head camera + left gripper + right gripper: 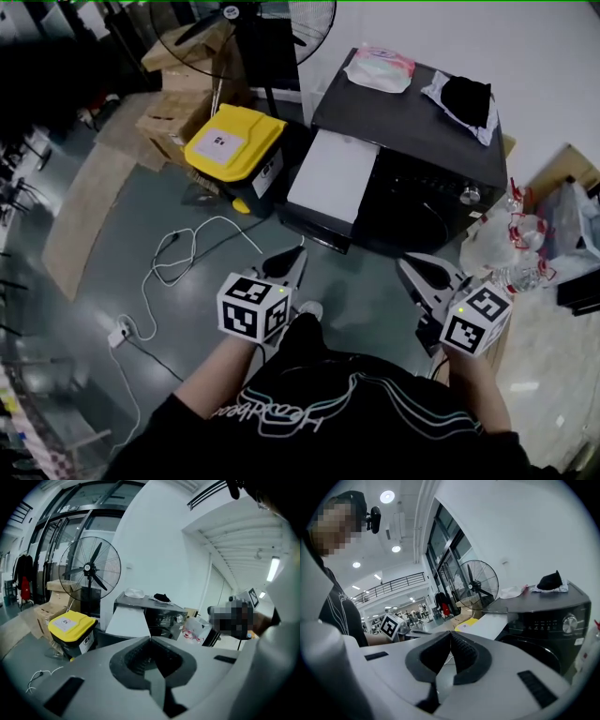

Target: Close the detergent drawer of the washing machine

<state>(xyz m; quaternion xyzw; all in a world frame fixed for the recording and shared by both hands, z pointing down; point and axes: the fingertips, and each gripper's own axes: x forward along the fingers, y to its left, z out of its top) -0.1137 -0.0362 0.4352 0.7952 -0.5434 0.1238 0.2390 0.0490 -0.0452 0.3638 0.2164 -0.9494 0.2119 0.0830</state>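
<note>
Both sets of jaws were clenched on nothing, left gripper and right gripper near but apart from the washing machine, whose white detergent drawer stood pulled out; closing judged not yet begun.

The washing machine is black-grey with a silvery knob; its detergent drawer, on the left, is plain white. On top lie a pink-and-white packet at the far left and, to the right, a black cloth on white wrapping. Left of the machine, the bin has a yellow lid, a black body and a white label. Farther left the boxes are brown; the fan is black. A white cable crosses the grey-green floor. The left gripper and right gripper are pale grey with dark pads, and their marker cubes are patterned in black and white squares. The near shirt is black with thin white and teal lines.
</note>
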